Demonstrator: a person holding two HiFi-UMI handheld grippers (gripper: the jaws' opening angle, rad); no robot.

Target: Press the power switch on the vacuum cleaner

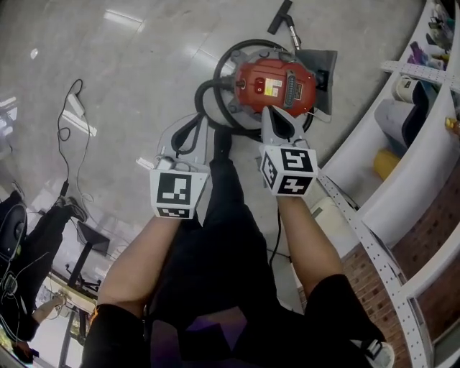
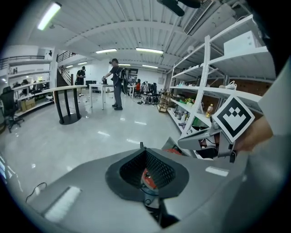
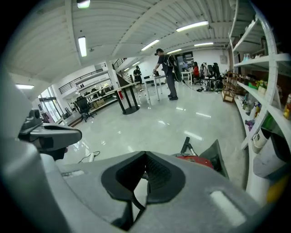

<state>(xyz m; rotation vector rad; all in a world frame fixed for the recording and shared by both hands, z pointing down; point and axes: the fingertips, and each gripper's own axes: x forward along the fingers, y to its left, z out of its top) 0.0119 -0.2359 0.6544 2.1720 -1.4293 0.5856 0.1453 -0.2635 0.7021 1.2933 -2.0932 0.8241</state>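
Over a glossy grey floor (image 1: 129,65), the left gripper (image 2: 142,148) and right gripper (image 3: 144,154) are hovering side by side, each with its jaws closed tip to tip on nothing. The red vacuum (image 1: 277,85) is sitting at 12 o'clock just past the right gripper, its hose (image 1: 205,97) curling at 11 o'clock and shelves (image 1: 424,144) running along at 3 o'clock.

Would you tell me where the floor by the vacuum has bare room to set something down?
The floor is bare left of the vacuum, between its hose and the power strip. It is crowded right of the vacuum, where the shelves stand close, and beyond it, by the wand.
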